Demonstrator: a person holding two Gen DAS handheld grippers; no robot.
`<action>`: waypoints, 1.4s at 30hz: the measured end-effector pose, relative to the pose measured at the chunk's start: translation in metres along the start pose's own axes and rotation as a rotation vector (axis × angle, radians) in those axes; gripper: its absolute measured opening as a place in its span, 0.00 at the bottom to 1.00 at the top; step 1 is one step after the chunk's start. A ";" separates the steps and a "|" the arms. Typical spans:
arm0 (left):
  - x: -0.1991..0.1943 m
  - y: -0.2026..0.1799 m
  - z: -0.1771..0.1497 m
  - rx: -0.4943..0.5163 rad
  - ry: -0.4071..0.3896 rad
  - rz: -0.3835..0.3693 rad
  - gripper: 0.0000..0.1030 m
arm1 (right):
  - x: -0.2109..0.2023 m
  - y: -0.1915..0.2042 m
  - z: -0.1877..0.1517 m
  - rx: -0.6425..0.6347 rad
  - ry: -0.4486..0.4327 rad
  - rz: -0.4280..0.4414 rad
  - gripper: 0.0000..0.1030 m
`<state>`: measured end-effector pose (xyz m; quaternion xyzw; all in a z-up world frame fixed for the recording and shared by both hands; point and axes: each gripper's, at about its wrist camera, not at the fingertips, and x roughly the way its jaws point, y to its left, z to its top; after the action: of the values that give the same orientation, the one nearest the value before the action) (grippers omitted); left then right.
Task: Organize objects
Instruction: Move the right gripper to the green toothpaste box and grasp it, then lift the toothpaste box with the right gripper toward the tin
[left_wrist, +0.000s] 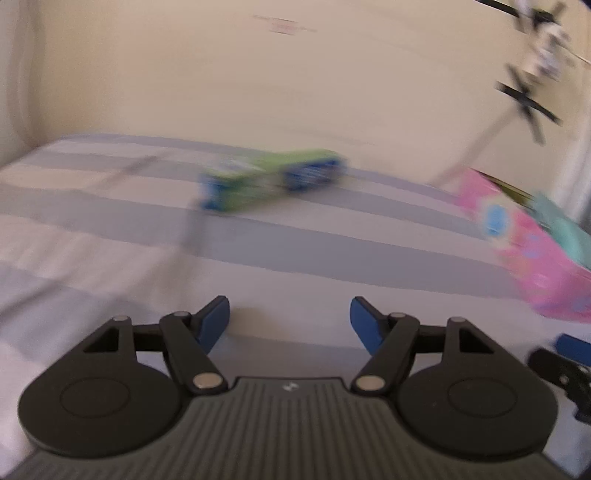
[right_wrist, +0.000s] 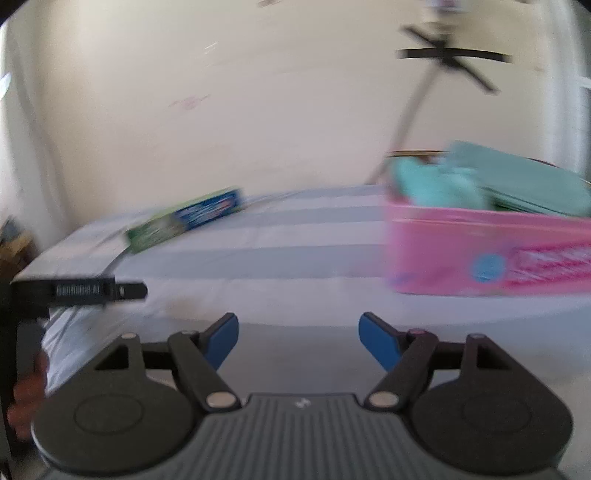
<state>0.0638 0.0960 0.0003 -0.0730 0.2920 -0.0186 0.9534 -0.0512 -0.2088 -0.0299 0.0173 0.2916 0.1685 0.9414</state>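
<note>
Both grippers (left_wrist: 289, 320) (right_wrist: 298, 338) empty; toothpaste box (right_wrist: 184, 218) seemingly lies crosswise.

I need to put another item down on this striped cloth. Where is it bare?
Bare: the striped cloth between the toothpaste box and the pink box, and nearer both open grippers. Crowded: inside the pink box, filled with teal items.

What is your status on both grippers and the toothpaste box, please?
Left gripper open, empty. Right gripper open, empty. Toothpaste box flat on the striped cloth, untouched; pink box off to the right. Nothing in between.
</note>
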 end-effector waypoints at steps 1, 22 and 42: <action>0.000 0.015 0.002 -0.017 -0.010 0.033 0.72 | 0.007 0.007 0.004 -0.011 0.014 0.019 0.72; -0.028 0.126 0.000 -0.475 -0.172 0.126 0.77 | 0.206 0.154 0.124 0.246 0.202 0.102 1.00; -0.019 0.095 0.004 -0.296 -0.138 0.086 0.78 | 0.125 0.126 0.063 -0.278 0.202 0.088 0.31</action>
<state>0.0490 0.1914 -0.0002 -0.2012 0.2280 0.0706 0.9500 0.0412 -0.0447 -0.0291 -0.1174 0.3575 0.2489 0.8924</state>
